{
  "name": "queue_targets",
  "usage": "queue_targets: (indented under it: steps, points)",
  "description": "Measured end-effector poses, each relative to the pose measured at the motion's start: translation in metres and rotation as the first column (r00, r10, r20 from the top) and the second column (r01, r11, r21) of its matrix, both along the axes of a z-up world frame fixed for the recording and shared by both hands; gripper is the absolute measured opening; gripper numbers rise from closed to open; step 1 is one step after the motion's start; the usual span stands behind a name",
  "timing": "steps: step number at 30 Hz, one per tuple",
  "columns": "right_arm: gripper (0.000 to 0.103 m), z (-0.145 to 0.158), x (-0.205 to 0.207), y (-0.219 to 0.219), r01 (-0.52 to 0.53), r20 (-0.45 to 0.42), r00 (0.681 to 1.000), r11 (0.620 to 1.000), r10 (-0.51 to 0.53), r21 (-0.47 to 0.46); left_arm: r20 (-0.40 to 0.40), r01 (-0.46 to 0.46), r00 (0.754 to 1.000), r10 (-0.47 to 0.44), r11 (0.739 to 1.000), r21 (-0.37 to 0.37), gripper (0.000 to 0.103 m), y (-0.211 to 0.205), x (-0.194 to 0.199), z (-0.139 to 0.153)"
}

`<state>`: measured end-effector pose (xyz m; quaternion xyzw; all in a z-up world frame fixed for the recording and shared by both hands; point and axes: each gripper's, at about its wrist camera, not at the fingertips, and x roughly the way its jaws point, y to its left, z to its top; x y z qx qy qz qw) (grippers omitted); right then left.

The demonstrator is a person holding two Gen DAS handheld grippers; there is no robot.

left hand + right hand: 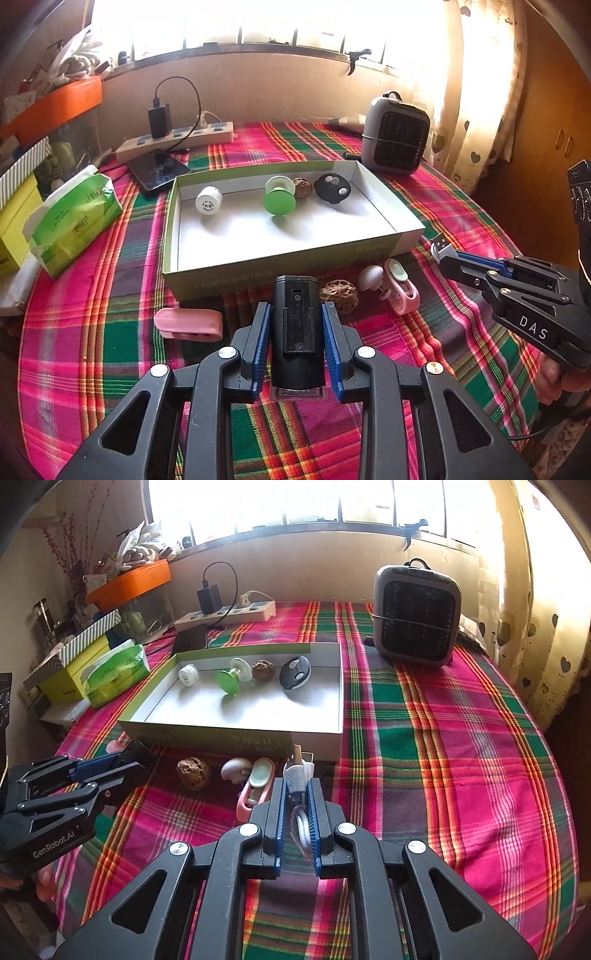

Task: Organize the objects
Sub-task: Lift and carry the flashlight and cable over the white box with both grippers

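Your left gripper [297, 310] grips the black device [297, 332]; your right gripper [295, 786] clamps the white USB cable [297, 775]. Both sit just short of the box [258, 271] ahead. Next: carry each over the near wall, then release.

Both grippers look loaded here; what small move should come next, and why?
Probably carry the right gripper forward over the open box and release the white USB cable it clamps. The box holds sorted items, and its near wall sits just ahead.
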<state>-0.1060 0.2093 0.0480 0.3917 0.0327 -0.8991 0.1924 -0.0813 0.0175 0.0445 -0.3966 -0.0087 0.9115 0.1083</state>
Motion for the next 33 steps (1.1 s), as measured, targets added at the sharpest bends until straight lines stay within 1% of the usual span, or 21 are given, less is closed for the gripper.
queue_targets:
  steps: [7,17,19,33]
  points:
    - [0.012,0.009,0.000,-0.009,-0.025,-0.006,1.000,0.999,0.025,-0.021,-0.016,-0.010,1.000,0.010,1.000,-0.002,0.025,-0.003,-0.001,0.010]
    - [0.012,0.019,-0.011,-0.026,-0.055,-0.014,0.998,0.998,0.055,-0.039,-0.033,-0.025,0.999,0.025,1.000,0.007,0.025,-0.012,-0.015,0.019]
    - [0.012,0.020,-0.014,-0.029,-0.060,-0.015,0.998,0.997,0.059,-0.041,-0.028,-0.025,0.999,0.026,1.000,0.019,0.025,-0.015,-0.019,0.019]
    - [0.012,0.022,-0.036,-0.053,-0.100,-0.008,0.995,0.993,0.100,-0.056,-0.004,-0.051,0.999,0.051,0.998,0.021,0.025,-0.026,-0.044,0.017]
